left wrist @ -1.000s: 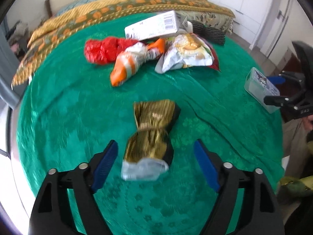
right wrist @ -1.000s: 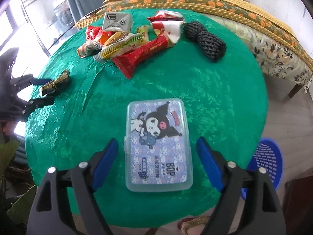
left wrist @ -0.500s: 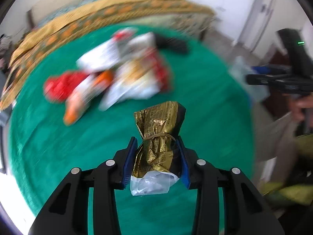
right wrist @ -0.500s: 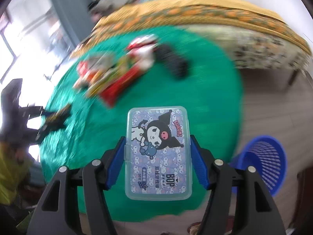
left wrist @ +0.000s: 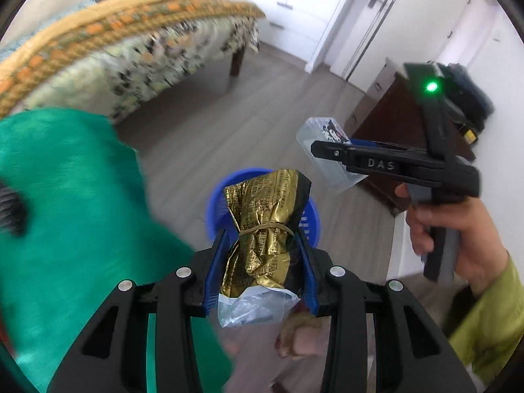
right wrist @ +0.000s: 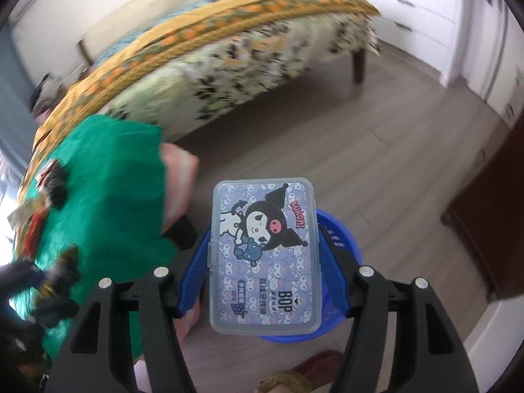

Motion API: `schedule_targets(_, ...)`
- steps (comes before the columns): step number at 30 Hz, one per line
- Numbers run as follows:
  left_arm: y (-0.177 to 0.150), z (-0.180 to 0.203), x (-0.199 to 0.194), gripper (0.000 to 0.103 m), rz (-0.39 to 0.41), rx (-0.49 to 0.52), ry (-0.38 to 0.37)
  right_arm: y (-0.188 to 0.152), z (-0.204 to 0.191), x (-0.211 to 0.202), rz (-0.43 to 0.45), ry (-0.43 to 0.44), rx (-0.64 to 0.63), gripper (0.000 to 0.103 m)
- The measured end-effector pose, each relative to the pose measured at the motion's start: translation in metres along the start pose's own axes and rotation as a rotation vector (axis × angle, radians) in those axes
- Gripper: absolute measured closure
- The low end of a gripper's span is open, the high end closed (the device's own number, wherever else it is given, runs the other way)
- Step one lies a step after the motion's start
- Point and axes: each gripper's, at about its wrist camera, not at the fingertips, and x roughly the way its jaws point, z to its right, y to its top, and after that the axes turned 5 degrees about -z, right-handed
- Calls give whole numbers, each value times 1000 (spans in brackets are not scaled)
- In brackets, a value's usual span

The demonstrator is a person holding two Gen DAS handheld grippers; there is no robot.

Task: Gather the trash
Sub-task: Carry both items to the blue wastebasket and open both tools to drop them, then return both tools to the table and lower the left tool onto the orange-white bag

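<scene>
My left gripper (left wrist: 262, 249) is shut on a crumpled gold wrapper (left wrist: 267, 226) tied with a rubber band, held in the air above a blue basket (left wrist: 311, 216) on the floor. My right gripper (right wrist: 263, 255) is shut on a clear plastic box (right wrist: 263, 255) with a cartoon label, held above the same blue basket (right wrist: 340, 239). The right gripper (left wrist: 330, 152) and its box (left wrist: 322, 131) also show in the left wrist view, up and to the right of the wrapper.
The round table with a green cloth (left wrist: 65, 203) is at the left, with more wrappers (right wrist: 36, 216) on it. A bed with a yellow cover (right wrist: 229, 42) stands behind. A dark wooden cabinet (left wrist: 393, 124) is at the right. Wood floor (right wrist: 376, 150) lies between.
Both grippers closed on their items, lifted them off the table and swung right, off the table edge to above the blue basket.
</scene>
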Motion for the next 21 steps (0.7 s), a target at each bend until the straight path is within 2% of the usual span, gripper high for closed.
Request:
schedule_targets(8,22,12,117,60,-85,-25,8,5,61,39,-64,21,107,40)
schedule_targets(9,24,10,130,52,-86,-34,6,6,65,45,-81,29,115,39)
schedule_targets(11,27,4,148,35,-88,-67,16,7,76,58,-114,77,140,29)
schedule_targets(12,28,2,150,33,-84,-78,25,7,79,60,-117,82,154,29)
schedule_targets(14,31,0,146,32,-69,-92,31,9,83,53,-93,84,163,29)
schedule_targets(15,30,0,136,28,-46,-94,25,12,83,50,-76,89,167,28)
schedule_targets(18,29,2,94,16,48,-88,42,15,85,30,1,72,178,22)
schedule_targets(21,20,5,38,12,149,-83,42,17,79,7,82,61,177,17)
